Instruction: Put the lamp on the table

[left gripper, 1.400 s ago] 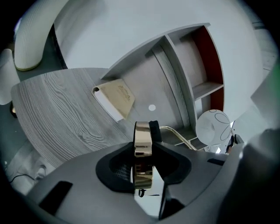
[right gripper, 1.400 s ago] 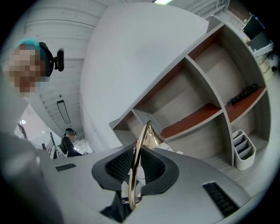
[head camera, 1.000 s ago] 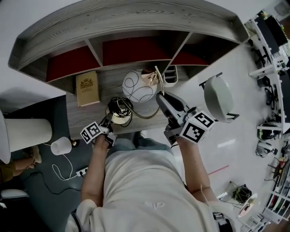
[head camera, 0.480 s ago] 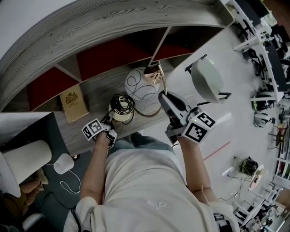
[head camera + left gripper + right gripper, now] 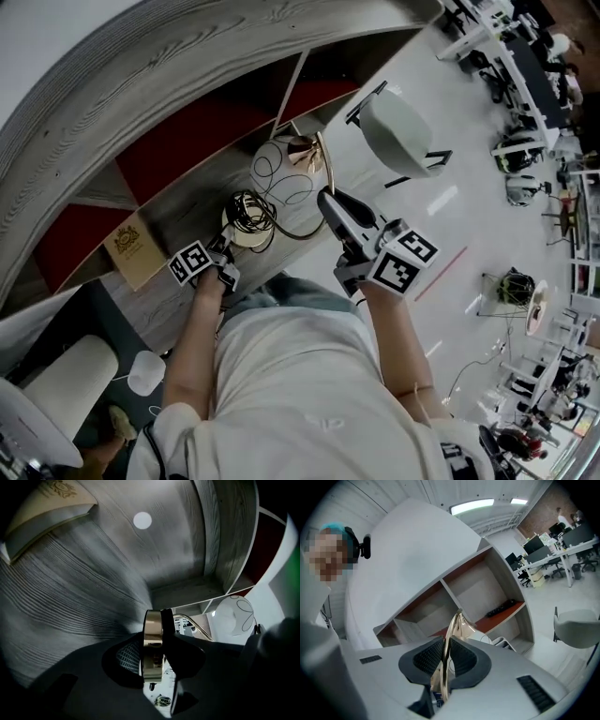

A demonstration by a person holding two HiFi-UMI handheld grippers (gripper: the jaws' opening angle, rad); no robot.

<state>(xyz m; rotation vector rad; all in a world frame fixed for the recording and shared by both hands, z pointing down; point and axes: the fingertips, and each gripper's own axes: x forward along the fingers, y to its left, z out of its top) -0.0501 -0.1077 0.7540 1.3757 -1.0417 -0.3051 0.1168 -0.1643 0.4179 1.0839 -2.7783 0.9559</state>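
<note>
The lamp has a white globe shade (image 5: 286, 173) with black loops, a curved gold arm (image 5: 327, 169) and a round gold base (image 5: 246, 227) with a black cord coiled on it. My left gripper (image 5: 225, 251) is shut on the rim of the base (image 5: 152, 651). The right gripper (image 5: 328, 202) is shut on the gold arm (image 5: 449, 637). The lamp hangs over the grey wooden table (image 5: 187, 211), near its front edge. The globe (image 5: 236, 616) shows beyond the left jaws.
A cream book (image 5: 131, 246) lies on the table to the left. Red-backed shelf compartments (image 5: 197, 131) rise behind the lamp; a black remote (image 5: 504, 607) lies on one shelf. A white chair (image 5: 398, 131) stands to the right, and a white cylinder lamp shade (image 5: 66, 380) below left.
The head view has swung, so the shelves and book slide left and tilt. Both grippers keep their hold on the lamp, which stays in front of the person.
</note>
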